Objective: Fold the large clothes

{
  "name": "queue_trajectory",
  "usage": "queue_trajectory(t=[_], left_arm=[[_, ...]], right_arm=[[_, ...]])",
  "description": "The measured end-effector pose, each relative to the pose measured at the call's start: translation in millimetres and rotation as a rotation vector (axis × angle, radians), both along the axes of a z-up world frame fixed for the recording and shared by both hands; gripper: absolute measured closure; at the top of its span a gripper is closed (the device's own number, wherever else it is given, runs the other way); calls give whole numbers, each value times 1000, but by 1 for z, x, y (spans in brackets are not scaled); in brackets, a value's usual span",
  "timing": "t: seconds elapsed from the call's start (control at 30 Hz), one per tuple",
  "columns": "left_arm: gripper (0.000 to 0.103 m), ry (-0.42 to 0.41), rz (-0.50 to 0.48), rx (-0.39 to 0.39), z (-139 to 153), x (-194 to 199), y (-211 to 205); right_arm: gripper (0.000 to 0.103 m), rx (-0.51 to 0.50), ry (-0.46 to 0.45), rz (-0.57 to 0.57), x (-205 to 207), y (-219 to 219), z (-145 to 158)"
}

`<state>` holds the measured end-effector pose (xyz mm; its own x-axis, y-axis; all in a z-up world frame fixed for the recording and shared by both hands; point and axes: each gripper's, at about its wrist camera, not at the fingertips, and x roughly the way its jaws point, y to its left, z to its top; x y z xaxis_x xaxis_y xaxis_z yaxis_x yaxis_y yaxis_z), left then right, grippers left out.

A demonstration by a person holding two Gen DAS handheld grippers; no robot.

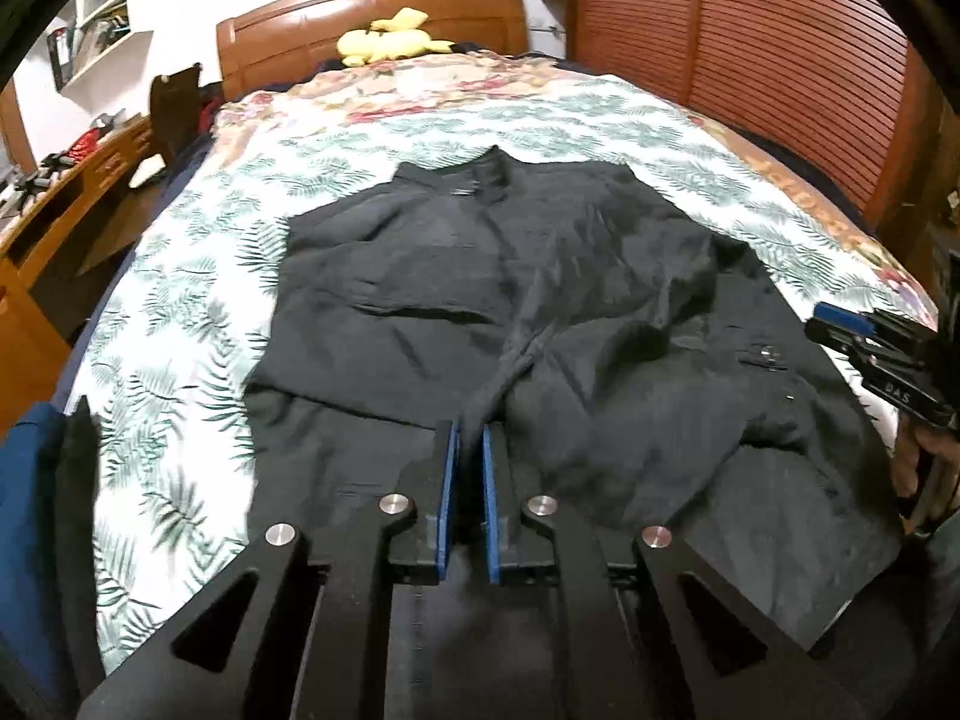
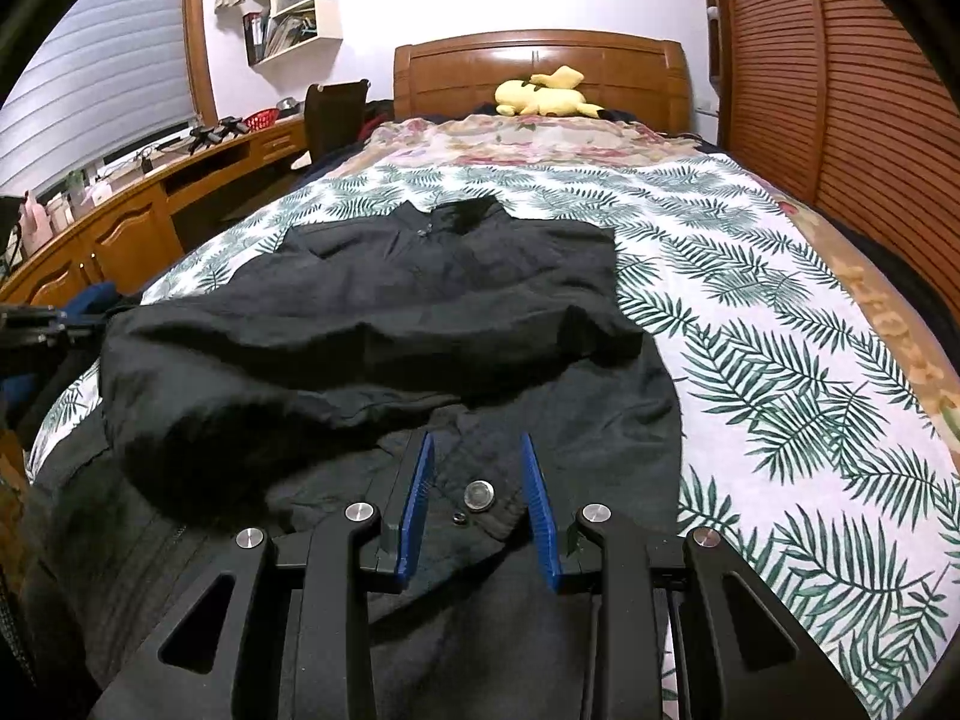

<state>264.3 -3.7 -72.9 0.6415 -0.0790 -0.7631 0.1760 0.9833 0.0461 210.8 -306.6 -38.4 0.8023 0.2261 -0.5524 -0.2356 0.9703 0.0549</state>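
A large black jacket [image 1: 480, 276] lies spread on the bed, collar toward the headboard, with its sleeves folded across the body. It also shows in the right wrist view [image 2: 372, 330]. My left gripper [image 1: 471, 432] hovers over the jacket's lower middle, its blue pads close together with a narrow gap and nothing between them. My right gripper [image 2: 477, 441] is open over the jacket's lower right part, above a metal snap button [image 2: 480, 493]. The right gripper also shows at the right edge of the left wrist view [image 1: 840, 321].
The bed has a palm-leaf sheet [image 2: 780, 360] and a wooden headboard [image 2: 540, 60] with a yellow plush toy [image 2: 546, 96]. A wooden desk [image 2: 150, 204] and chair [image 2: 333, 114] stand on the left. A slatted wooden wardrobe [image 2: 840, 90] is on the right. Blue cloth [image 1: 30, 510] lies at the bed's left edge.
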Motion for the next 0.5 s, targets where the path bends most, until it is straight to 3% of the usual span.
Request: queue_trajectory(t=[0.03,0.1,0.3,0.5], left_arm=[[75,-3,5,2,0,0,4],[59,-15,18,-12,1,-4,12],[58,-25,11,-28,-16,-16,8],[58,-9,-45,-72,-38,-24,-28]], right_arm=[[72,-4,3,2,1,2,-1],[72,-12,9,8,4,5,-2],[72,-30,17,22,7,9,-3],[72,-36,23,24,7,9,-3]])
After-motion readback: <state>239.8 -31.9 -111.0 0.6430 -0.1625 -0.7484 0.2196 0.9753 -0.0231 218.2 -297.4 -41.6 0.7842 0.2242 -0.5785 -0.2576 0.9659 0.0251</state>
